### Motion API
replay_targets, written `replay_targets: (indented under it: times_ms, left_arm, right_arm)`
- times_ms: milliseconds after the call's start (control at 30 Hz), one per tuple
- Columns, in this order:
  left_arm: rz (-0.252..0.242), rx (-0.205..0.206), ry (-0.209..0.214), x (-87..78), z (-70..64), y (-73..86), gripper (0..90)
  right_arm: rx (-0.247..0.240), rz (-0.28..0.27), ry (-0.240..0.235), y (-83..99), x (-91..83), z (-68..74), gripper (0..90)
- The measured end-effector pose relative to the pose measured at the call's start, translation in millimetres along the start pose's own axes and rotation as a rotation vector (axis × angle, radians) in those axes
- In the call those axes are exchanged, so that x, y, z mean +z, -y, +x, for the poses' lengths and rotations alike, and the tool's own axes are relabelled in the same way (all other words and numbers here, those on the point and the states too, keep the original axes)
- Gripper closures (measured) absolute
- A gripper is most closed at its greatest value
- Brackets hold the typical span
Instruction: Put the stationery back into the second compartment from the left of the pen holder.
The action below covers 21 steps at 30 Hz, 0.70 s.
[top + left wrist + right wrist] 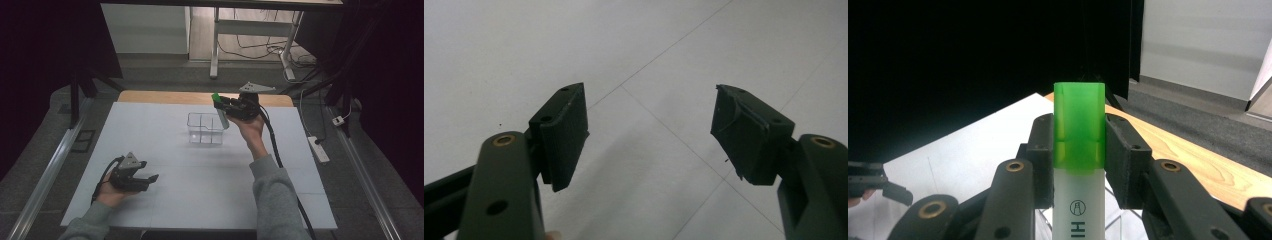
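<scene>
Near the front-left corner of the table (165, 190), the left gripper (150, 179) rests low over the white top, held in the person's left hand (111, 194). Its jaws stand wide apart with nothing between them; in the left gripper view they frame bare white surface crossed by thin seams. This gripper looks idle for now.

Farther back, about the middle of the table and toward its rear edge, sits a clear bin (205, 129) divided into compartments. From the high view it looks empty, though its clear walls make that hard to be sure of.

Just beyond the bin's right side, the right gripper (223, 104) is raised off the table and clamped on a highlighter (220, 111). The pen has a green cap (1079, 125) and a pale barrel with dark lettering; the jaws pinch it at the cap's base, cap end upward. Its lower end hangs at the bin's right rim, seemingly over or just touching the right-hand compartment; which, I cannot tell.

So the pick-up looks done and the carry nearly so. What remains, as I judge it, is lowering the highlighter into a compartment and letting go.
</scene>
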State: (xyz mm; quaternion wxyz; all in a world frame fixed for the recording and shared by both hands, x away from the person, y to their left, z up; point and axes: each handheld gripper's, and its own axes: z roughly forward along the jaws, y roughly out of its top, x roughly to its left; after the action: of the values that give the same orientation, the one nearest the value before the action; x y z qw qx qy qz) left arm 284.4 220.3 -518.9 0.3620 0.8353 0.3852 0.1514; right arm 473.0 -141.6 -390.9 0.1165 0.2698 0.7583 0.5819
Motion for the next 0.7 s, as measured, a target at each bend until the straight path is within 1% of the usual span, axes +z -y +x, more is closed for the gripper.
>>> replay_targets:
  times_ms: [100,267,433,567,700]
  left_arm:
    - [-0.001,-0.001,0.001,0.0,0.1,0.0,30.5]
    - [-0.003,0.0,0.004,-0.2,0.4,-0.1,30.6]
    - [-0.003,-0.001,0.007,0.4,0.6,-0.1,30.6]
    - [-0.006,-0.003,0.009,-0.1,1.2,0.1,30.6]
    - [-0.009,-0.004,0.009,-0.6,1.1,0.1,30.6]
  right_arm:
    - [0.001,-0.002,0.019,-0.3,4.1,1.1,66.4]
    - [0.011,-0.035,0.008,-0.3,9.8,1.4,66.4]
    - [0.018,-0.034,0.003,-2.8,19.6,1.4,66.4]
    - [0.013,-0.043,0.002,-5.0,27.3,2.4,66.4]
    - [0.02,-0.046,0.002,-4.3,34.3,1.8,66.4]
